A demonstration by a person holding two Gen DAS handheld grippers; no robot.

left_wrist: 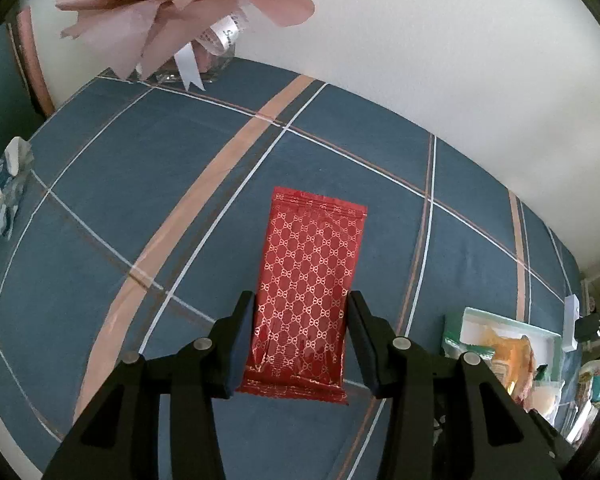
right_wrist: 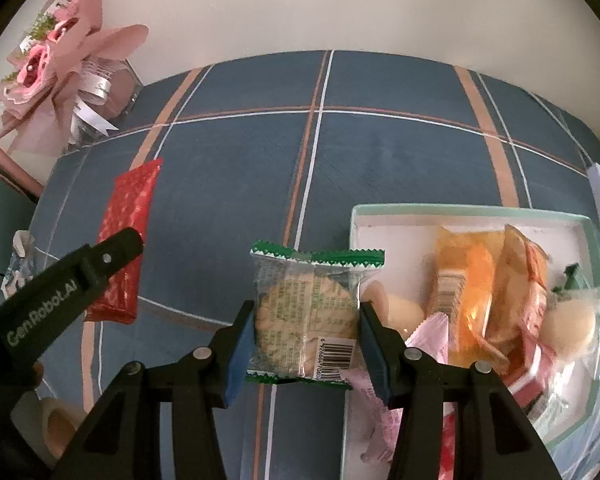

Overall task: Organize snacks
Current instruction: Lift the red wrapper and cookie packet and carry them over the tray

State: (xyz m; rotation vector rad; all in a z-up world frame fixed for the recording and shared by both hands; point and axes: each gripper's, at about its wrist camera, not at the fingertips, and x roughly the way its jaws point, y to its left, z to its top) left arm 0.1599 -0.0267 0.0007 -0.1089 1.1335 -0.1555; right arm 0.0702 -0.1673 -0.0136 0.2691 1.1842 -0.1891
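A red patterned snack packet sits between the fingers of my left gripper, whose pads press its long sides. In the right wrist view the same red packet is held off the blue plaid tablecloth by the left gripper. My right gripper is shut on a clear, green-edged cookie packet, just left of a white tray that holds several snacks, among them orange packets.
A pink flower bouquet stands at the table's back left corner against the white wall. A blue-white packet lies at the left edge. The snack tray shows at the right in the left wrist view. A tape roll lies front left.
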